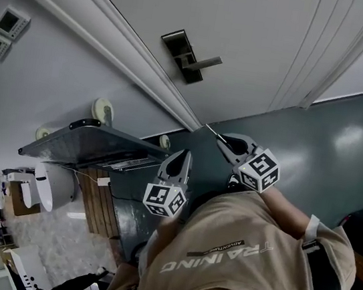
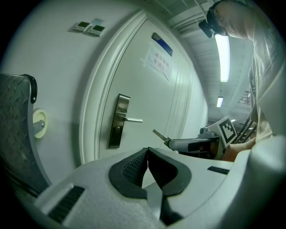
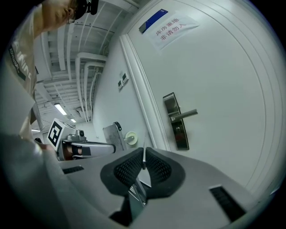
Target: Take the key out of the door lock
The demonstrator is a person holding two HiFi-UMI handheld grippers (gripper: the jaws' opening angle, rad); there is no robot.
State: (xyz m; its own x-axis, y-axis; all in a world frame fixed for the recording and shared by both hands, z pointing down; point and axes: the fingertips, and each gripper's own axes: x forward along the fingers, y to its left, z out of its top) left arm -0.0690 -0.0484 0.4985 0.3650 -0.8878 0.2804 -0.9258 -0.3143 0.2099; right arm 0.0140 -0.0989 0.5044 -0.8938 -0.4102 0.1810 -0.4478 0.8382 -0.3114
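Nearest the person's chest, the left gripper [image 1: 182, 160] was held with its jaws pressed together on nothing. Just beside it, the right gripper [image 1: 228, 142] was clamped tight on the key [image 1: 212, 131], with the thin blade poking out past the jaw tips toward the door [image 1: 265, 38]. Farther off, well apart from the key, the door lock [image 1: 185, 55] and its lever handle [image 1: 206, 62] sat on the white door, with nothing seen sticking out of the lock. The key seemed already freed, so the removal looked done. The next move likely called for carrying it clear, or setting it down, without loosening the grip.
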